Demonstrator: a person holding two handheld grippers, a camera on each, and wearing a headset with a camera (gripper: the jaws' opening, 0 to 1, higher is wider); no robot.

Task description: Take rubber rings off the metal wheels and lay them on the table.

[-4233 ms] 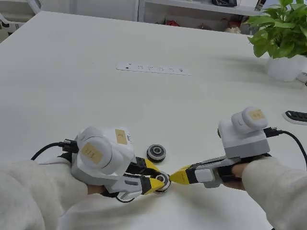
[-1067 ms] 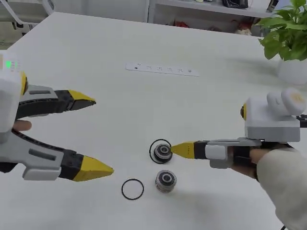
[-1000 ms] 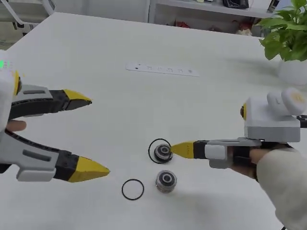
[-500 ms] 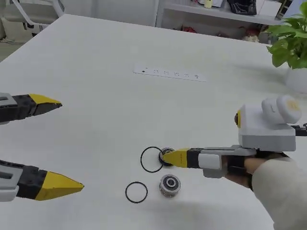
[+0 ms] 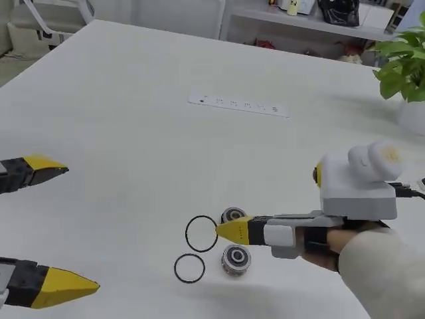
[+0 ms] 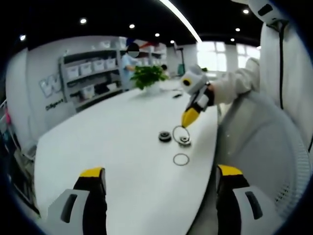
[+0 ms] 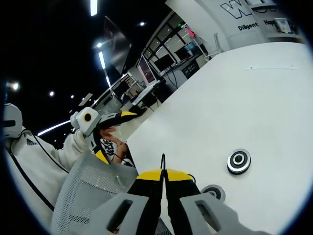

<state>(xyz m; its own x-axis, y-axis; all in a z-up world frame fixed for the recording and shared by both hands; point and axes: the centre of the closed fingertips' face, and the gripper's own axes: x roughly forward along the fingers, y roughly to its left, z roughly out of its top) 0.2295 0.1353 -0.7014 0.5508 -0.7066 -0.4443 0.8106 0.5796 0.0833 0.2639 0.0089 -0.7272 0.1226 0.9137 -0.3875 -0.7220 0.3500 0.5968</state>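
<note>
**Right gripper (image 5: 219, 231) pinches a rubber ring (image 5: 186, 232), left gripper (image 5: 82, 229) gapes**

White table (image 5: 133, 100): large bare surface, free room across the whole middle and left side out to the far edge. Potted plant (image 5: 402, 56) at the far right corner. Left gripper over the near left part of the table, jaws spread wide, nothing between them, touching nothing. Right gripper comes in from the right near the near edge, jaws pressed together; in the right gripper view a thin black line of the ring (image 7: 163, 161) sticks up from between the tips. Can't tell if the held ring clears the table. Power strip (image 5: 239, 105) flat at the far middle, well apart from the work. Far wheel (image 5: 233, 213) just behind the right gripper's tip, near wheel (image 5: 235, 258) just in front of it, both on the table close to the near edge. Second ring (image 5: 175, 268) lies flat just left of the near wheel, apart from it.
</note>
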